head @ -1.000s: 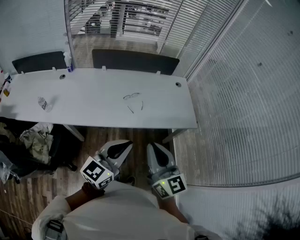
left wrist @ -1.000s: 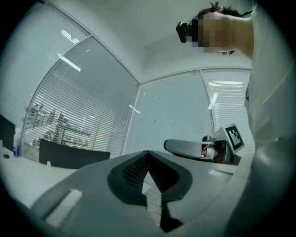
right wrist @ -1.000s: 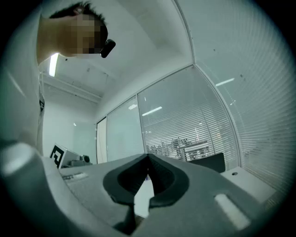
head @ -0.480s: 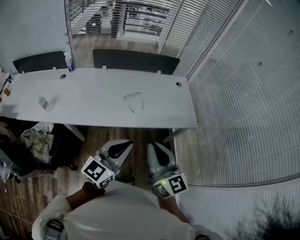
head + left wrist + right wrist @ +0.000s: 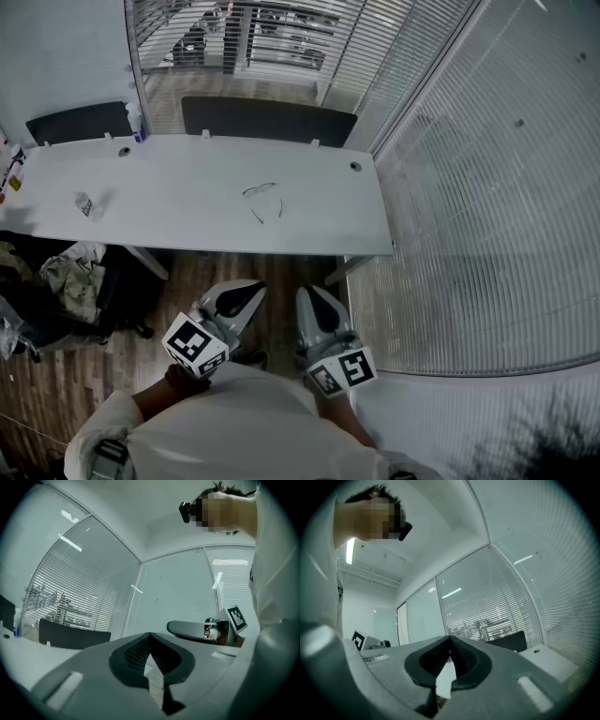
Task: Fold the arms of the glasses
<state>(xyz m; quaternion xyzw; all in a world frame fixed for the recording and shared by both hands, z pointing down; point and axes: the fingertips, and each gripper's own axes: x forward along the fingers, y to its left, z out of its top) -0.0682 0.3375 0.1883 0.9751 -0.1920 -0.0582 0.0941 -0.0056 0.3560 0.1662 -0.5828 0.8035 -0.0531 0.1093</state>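
The approach step is pending; no contact is being made. The glasses are lying on the counter, well ahead of both units, arms appearing unfolded. The left hand-held gripper and right hand-held gripper are pointing roughly level, side by side, jaws pressed together and empty. The next move is likely calling for reaching forward and opening the jaws.

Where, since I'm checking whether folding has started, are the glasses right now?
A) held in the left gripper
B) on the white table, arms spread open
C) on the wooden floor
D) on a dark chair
B: the glasses lie on the white table with both arms out, and neither gripper is near them.
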